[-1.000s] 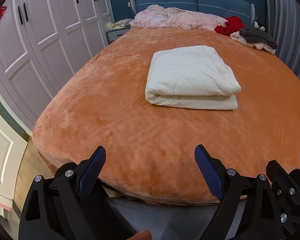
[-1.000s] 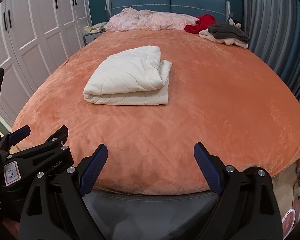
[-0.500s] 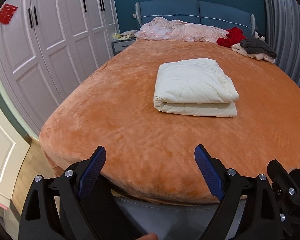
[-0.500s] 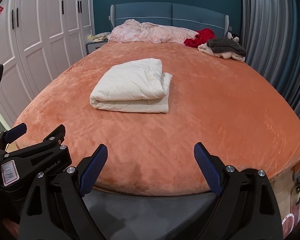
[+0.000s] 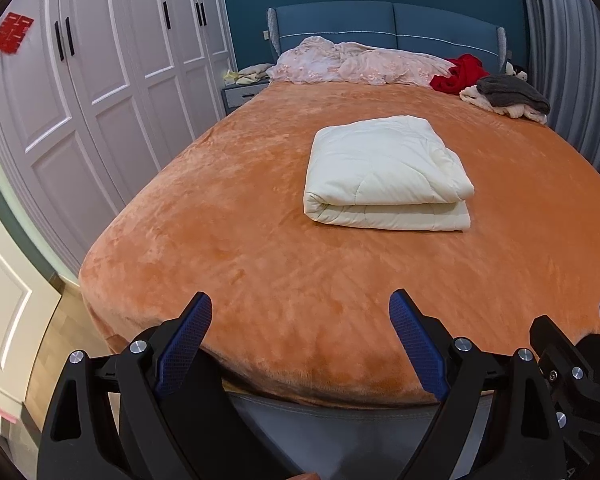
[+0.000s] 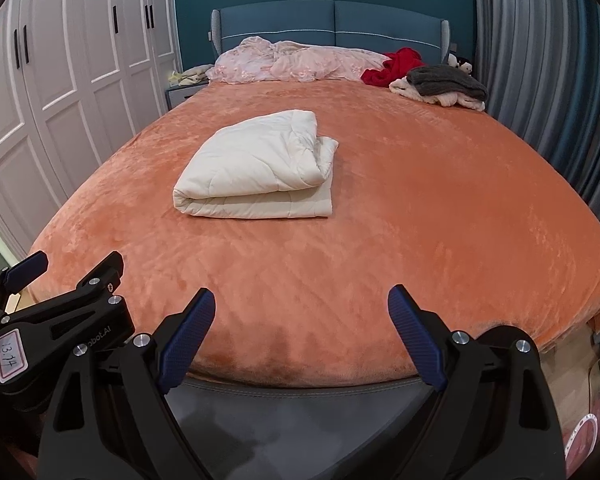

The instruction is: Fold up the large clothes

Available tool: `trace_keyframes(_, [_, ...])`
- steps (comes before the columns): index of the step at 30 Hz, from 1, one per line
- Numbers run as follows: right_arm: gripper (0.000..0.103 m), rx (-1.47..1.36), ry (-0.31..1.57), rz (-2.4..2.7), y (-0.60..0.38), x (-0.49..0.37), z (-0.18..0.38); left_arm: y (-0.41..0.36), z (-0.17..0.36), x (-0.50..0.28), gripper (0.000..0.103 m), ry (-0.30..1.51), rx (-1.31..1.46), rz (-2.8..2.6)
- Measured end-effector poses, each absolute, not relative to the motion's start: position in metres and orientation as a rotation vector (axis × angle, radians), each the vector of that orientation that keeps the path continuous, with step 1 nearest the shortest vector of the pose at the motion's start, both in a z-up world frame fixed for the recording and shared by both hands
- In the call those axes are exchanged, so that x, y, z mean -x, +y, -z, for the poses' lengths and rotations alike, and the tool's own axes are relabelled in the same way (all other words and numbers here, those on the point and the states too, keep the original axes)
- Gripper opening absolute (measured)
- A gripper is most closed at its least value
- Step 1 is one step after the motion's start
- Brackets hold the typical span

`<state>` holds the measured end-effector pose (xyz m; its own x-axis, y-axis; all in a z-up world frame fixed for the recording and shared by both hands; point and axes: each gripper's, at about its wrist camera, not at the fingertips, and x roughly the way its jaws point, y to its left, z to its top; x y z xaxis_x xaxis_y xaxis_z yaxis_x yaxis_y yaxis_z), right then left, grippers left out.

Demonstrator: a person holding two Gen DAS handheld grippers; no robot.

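Folded quilt [image 5: 386, 172]: lower in the left-wrist frame than before.
Wardrobe [image 5: 100, 64]: more door tops showing, upper left.

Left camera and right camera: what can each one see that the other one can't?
Only the left wrist view shows the wooden floor beside the bed. Only the right wrist view shows the left gripper's numbered label and the clutter on the floor at the right. Both show the folded white quilt on the orange bed cover, the wardrobe, and open, empty grippers.
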<state>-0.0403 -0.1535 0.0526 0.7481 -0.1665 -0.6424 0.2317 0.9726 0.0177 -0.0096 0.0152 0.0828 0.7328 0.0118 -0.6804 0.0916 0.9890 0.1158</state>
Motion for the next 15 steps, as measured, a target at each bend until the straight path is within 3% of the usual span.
trace_keyframes(15, [0.086, -0.096, 0.681, 0.231, -0.1498, 0.0419, -0.0513, 0.0121, -0.0809, 0.0093, 0.088, 0.742, -0.154, 0.030])
